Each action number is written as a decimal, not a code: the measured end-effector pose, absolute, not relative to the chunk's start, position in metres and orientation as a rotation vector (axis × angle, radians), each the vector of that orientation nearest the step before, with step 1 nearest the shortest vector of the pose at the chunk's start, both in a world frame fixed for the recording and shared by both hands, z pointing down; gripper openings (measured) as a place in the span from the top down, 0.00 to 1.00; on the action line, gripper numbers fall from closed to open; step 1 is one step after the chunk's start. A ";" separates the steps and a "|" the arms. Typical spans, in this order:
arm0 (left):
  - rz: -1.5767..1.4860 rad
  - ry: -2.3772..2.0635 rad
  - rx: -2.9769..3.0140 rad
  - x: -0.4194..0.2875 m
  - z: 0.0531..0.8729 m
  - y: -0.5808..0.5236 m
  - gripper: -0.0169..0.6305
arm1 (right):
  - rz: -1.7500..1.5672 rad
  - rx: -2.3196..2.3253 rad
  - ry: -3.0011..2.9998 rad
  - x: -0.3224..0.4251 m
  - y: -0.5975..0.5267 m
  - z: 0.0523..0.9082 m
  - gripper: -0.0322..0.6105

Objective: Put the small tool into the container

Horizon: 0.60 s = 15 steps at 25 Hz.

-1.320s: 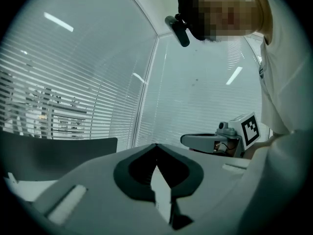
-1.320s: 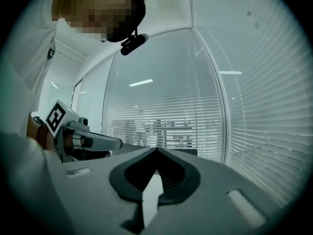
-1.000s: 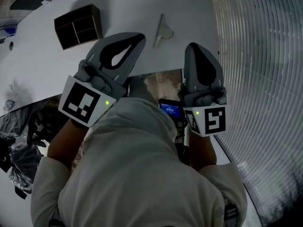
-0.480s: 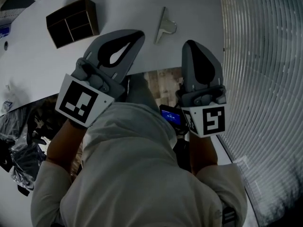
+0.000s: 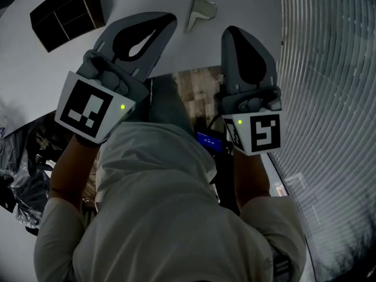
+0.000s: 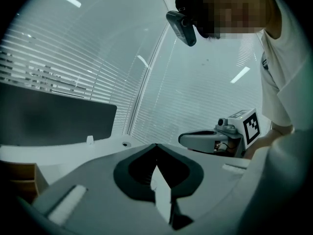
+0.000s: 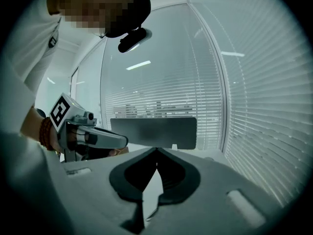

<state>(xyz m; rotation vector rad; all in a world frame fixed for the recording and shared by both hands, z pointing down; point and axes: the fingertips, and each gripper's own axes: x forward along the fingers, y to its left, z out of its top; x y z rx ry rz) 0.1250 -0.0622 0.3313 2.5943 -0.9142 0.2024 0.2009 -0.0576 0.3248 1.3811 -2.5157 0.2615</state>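
Hovering by the near edge of the white table (image 5: 35,69), both tongs point fwd and slightly down, side by side, w/ the person's pale-sleeved arms behind them. The left gripper (image 5: 169,20) has its jaws closed tip to tip w/ nothing btwn them; its own view shows only pale surface through the gap behind the tips. The right gripper (image 5: 233,33) is the same: jaws fully together, empty. Neither touches anything on the table.

The small tool (image 5: 198,8), a pale metal piece w/ a long straight stem and a short flared part on one side, lies flat on the table just beyond the tips and approx midway btwn them. It lies free, nothing on or against it. The container (image 5: 66,14), a dark brown box split into compartments, sits open side up further left, well apart from the tool and beyond the left gripper. Its inside is too dark to say if anything's in it.

Judgement: pickup not begun. Prob. a ready pose, jaws closed b/c there's nothing to hold. W/ the tool lying so flat, whichever gripper goes for it must open first, then come in low so the tips straddle the thin stem. A shut or high approach would just nudge it along the smooth top. The box's open top should make the drop easy after a carry leftward.

Also there: blinds (image 5: 329,98) on the right, crumpled dark wrapping (image 5: 23,175) lower left, a small blue-lit screen (image 5: 208,141) below the table edge.
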 end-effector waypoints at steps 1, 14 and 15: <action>0.203 -0.912 2.588 0.125 0.336 -0.064 0.97 | 0.269 1.383 -2.510 0.201 -0.059 0.330 0.95; 0.270 -0.893 2.508 0.138 0.420 -0.077 0.97 | 0.427 1.390 -2.441 0.222 -0.076 0.420 0.95; 0.272 -0.888 2.510 0.139 0.423 -0.078 0.97 | 0.436 1.393 -2.433 0.223 -0.077 0.424 0.95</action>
